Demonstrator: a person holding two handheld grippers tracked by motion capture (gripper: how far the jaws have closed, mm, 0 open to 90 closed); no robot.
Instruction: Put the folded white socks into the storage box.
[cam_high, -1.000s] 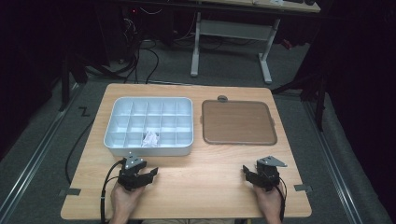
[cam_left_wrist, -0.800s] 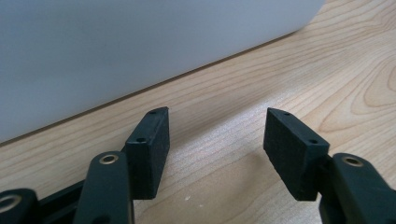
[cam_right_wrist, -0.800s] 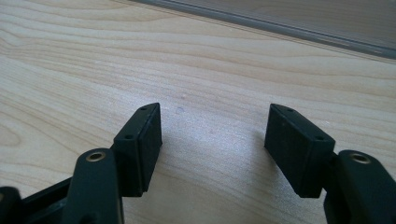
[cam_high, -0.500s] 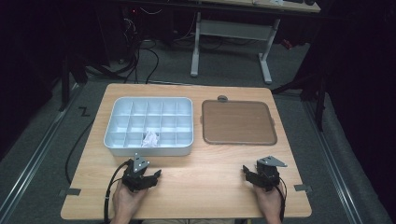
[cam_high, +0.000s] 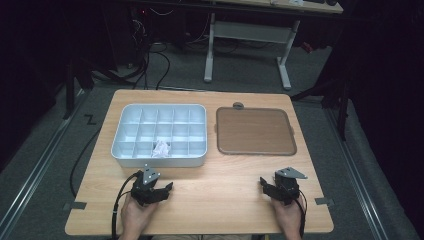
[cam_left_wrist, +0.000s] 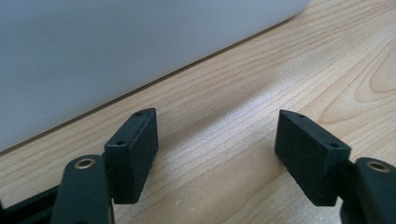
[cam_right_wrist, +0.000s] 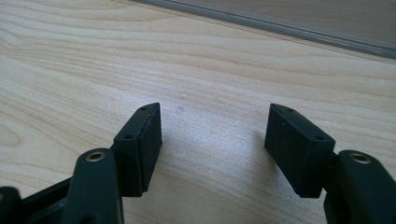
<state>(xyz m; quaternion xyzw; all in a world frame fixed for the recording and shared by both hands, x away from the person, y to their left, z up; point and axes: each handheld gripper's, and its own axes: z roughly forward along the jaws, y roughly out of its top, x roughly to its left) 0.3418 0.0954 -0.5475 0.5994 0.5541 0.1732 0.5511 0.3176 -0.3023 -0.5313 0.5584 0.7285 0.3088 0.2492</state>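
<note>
From up high I see the worktop lit bright from above, while the room around it is very dark. Close up, the wood shines pale, the black pads look sharp, and the far edges go blurry.

The crumpled white item is too small to identify.

Light wooden table carried a white compartment tray far left and a flat brown tray far right, just beside each other, not touching. Small grey round item sat at the brown tray's far edge. Both grippers rested near edge.
</note>
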